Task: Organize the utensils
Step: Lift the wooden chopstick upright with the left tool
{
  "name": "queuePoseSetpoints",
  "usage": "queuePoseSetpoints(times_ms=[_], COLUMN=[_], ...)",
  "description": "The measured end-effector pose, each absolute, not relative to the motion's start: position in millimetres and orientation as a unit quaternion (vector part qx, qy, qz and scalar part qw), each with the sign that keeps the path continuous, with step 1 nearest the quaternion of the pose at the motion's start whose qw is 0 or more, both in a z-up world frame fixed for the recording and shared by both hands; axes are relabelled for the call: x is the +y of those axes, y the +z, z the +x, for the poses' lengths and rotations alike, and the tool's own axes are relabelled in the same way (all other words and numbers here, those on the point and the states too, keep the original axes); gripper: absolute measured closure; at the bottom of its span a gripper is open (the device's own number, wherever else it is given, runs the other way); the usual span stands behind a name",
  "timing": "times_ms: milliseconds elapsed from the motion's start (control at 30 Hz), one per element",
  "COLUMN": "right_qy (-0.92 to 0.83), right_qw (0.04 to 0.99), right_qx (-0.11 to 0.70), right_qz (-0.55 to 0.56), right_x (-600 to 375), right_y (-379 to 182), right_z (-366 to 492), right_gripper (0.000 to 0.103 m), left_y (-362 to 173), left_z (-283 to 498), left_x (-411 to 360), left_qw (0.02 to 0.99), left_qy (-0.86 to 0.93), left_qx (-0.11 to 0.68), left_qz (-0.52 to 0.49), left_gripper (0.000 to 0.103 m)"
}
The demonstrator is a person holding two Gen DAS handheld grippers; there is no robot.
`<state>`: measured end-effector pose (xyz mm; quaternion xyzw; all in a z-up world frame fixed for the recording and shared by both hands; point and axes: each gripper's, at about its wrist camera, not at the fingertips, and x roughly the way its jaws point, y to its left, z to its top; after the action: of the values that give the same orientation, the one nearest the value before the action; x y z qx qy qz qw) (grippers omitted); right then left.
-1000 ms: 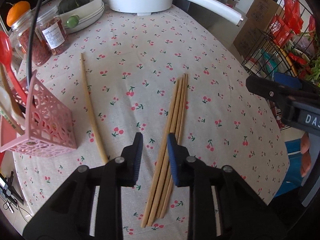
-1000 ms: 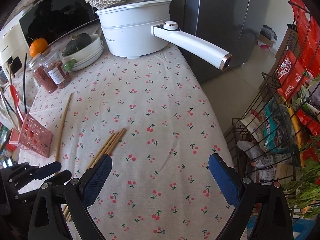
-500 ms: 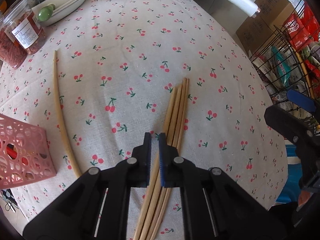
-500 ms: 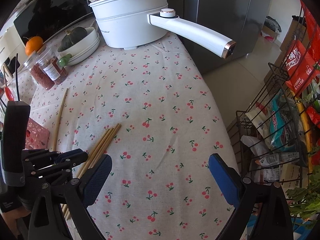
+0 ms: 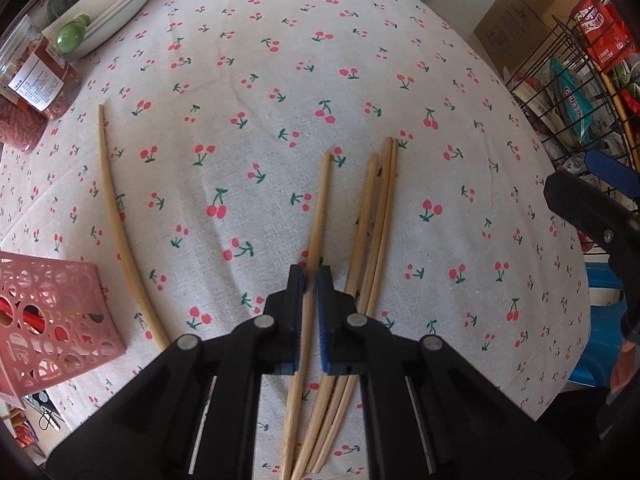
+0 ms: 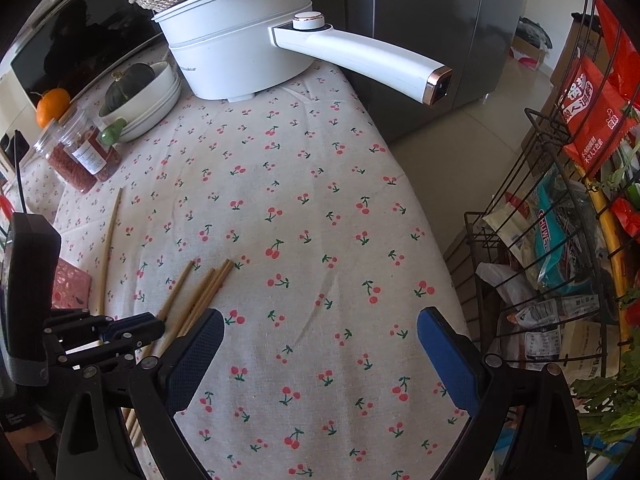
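Near the front edge of the cherry-print tablecloth (image 5: 260, 92), left gripper (image 5: 311, 280) clamped on 1 wooden chopstick (image 5: 320, 208), jaws nearly together with the stick pinched between the blue pads roughly at mid-length. Just right of it, 3 more chopsticks (image 5: 380, 208) lying close together, tips fanned toward the far side. Well apart to the left, a paler single chopstick (image 5: 114, 208) lying alone, beside the pink perforated holder (image 5: 60, 320) at near left, likely the destination. Right gripper (image 6: 320, 344) hovering over bare cloth at the near right, jaws wide apart, holding nothing. Judged light, thin, stiff and smooth: easy to lift, yet prone to swivel or slide in the pads if gripped off-centre. Mid-length hold looks sound for balance; a firm squeeze unlikely to harm it. Thicker end probably better kept downward for dropping into the holder. Whether the held stick has cleared the cloth: cannot tell. Far side: white pot (image 6: 240, 48), stacked bowls (image 6: 148, 100), jars (image 6: 80, 156).
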<state>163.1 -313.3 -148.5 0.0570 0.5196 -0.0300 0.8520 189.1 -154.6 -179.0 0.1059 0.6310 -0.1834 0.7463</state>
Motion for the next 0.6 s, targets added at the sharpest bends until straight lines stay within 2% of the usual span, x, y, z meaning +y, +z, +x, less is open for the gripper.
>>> queuePoseSetpoints(times_ms=[167, 300, 533, 600], right_qy=[-0.022, -0.014, 0.03, 0.05], right_qw=[0.845, 0.84, 0.831, 0.827], right_qx=[0.529, 0.535, 0.542, 0.545], right_qz=[0.07, 0.084, 0.118, 0.13], right_x=[-311.1, -307.2, -290.4, -282.3], right_y=[-152.5, -154.1, -155.3, -157.6], right_z=[166.0, 167.7, 171.0, 173.1], right_gripper=[0.005, 0.005, 0.005, 0.009], left_y=[-181.1, -172.7, -126.5, -112.2], left_z=[185.9, 179.3, 138.2, 124.3], left_x=[-157.6, -135.3, -89.8, -76.0], left_qw=[0.745, 0.756, 0.798, 0.812], left_qy=[-0.185, -0.181, -0.205, -0.209], left_qx=[0.629, 0.624, 0.565, 0.543], left_qz=[0.126, 0.083, 0.05, 0.041], left_gripper=[0.095, 0.096, 0.096, 0.096])
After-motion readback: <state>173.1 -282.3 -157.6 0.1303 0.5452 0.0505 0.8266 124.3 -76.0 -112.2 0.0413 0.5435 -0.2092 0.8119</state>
